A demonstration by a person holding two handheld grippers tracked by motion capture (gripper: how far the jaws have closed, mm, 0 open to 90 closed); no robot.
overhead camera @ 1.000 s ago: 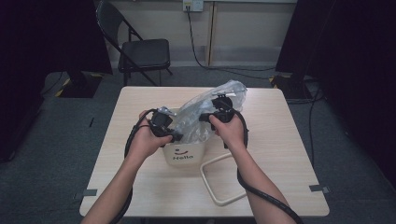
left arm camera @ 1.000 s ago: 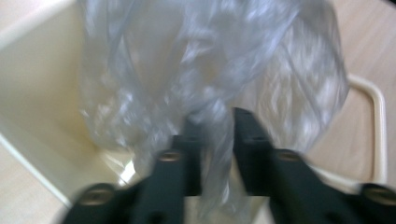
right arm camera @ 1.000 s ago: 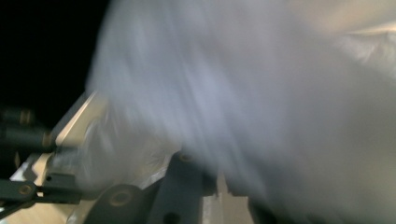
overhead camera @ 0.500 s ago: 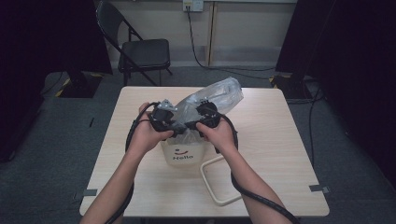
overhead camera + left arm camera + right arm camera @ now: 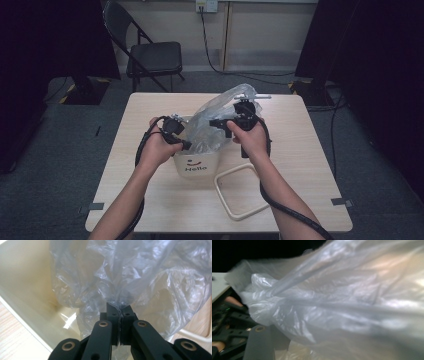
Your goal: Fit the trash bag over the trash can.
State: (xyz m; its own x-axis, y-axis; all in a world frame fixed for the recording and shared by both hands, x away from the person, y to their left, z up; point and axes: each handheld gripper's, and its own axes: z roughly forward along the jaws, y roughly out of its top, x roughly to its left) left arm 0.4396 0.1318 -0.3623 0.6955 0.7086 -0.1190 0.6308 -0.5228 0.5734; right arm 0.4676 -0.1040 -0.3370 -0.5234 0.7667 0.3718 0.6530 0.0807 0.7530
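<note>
The white bin [image 5: 196, 166] in front of me reads "Hello" under a small smile. My left gripper [image 5: 186, 144] is clenched on a fold of the clear bag [image 5: 215, 117], jaws pressed together over the bin's mouth. My right gripper [image 5: 218, 122] is at the bag's upper side, but the film hides its jaws, so I cannot tell its grip. The bag hangs partly inside the bin. A white frame [image 5: 245, 194] lies just beside the bin on the table [image 5: 150, 200]. Since half a second ago my hands have spread apart, stretching the bag wider.
</note>
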